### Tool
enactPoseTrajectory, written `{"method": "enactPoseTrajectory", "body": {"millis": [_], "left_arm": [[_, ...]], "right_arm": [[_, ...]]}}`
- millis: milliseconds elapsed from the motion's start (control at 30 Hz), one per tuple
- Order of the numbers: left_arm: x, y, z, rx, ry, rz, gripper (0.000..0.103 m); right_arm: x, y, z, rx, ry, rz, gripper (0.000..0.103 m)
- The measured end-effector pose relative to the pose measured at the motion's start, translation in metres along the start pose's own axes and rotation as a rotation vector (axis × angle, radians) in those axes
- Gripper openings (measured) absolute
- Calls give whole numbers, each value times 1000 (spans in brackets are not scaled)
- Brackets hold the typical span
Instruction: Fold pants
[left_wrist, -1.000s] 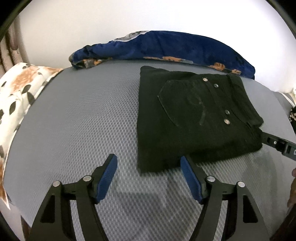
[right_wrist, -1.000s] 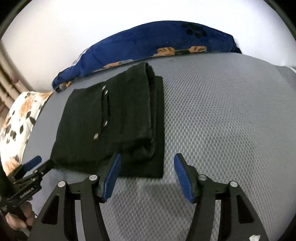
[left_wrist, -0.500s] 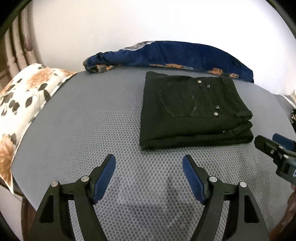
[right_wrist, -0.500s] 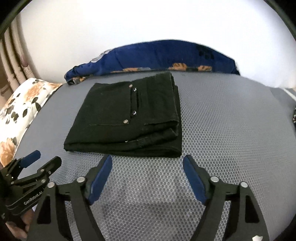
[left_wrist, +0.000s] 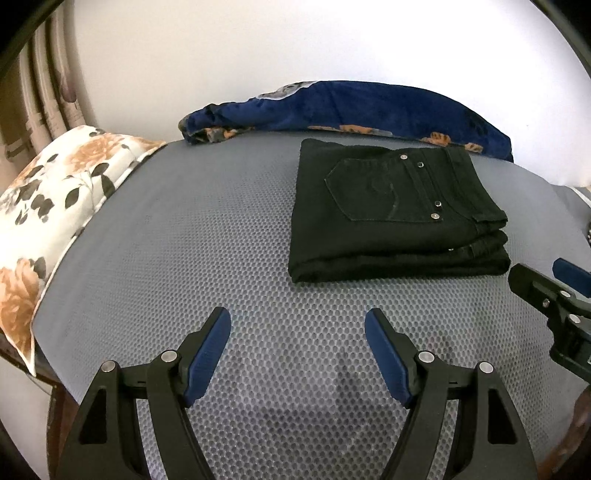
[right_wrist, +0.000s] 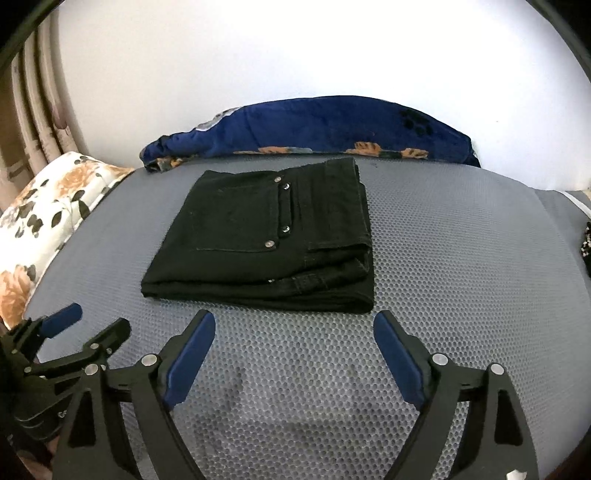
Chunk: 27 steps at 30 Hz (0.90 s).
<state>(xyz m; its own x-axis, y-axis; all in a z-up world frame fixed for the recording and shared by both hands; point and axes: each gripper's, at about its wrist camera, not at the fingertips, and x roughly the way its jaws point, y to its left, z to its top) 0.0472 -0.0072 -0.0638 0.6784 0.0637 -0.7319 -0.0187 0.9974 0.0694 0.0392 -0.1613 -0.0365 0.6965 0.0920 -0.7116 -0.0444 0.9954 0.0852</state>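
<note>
I saw the black pants (left_wrist: 391, 214) lying folded into a compact, layered rectangle on the grey honeycomb-textured bed surface (left_wrist: 184, 240), back pocket and four metal rivets facing up; in the right wrist view the same pants (right_wrist: 266, 240) sat toward the far half of the surface, the stacked fold edges facing the cameras. My left hand-held gripper (left_wrist: 297, 354) hovered over bare mat with its blue-padded fingers (left_wrist: 207, 354) spread wide apart, nothing between them, short of the near-left corner of the pants and not touching them; my right hand-held gripper (right_wrist: 293, 358) likewise stood with its fingers apart and empty, just short of the near edge of the pants, no contact visible. In the left wrist view the right hand-held gripper (left_wrist: 546, 280) showed at the right edge, near the right end of the fold; in the right wrist view the left hand-held gripper (right_wrist: 85, 325) showed at lower left, well clear of the garment. A dark blue blanket (right_wrist: 314, 129) with orange print lay bunched behind the pants against the white wall (right_wrist: 295, 55); a floral pillow (left_wrist: 48, 206) lay at the left edge of the bed.
</note>
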Motion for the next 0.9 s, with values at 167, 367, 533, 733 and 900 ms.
{"method": "enactPoseTrajectory", "body": {"millis": [167,367,533,733,900], "left_arm": [[-3,0,-2,2,-4,8,75],[-4,1,-5,3,-7,14,75],[-6,-2,-7,11,-9,16,75],[-6,-4,-6,24,-17,21,75],[-6,-5,-6,29,-20,26,75]], "right_arm": [[1,-4,-4,11,4,-10,87],[2,1,-6,-8,5,-12,88],[3,7,-9,-27,7,-9,90],[3,7,-10,-19,11,-10,90],[3,6,-10,-15,10,-11,90]]}}
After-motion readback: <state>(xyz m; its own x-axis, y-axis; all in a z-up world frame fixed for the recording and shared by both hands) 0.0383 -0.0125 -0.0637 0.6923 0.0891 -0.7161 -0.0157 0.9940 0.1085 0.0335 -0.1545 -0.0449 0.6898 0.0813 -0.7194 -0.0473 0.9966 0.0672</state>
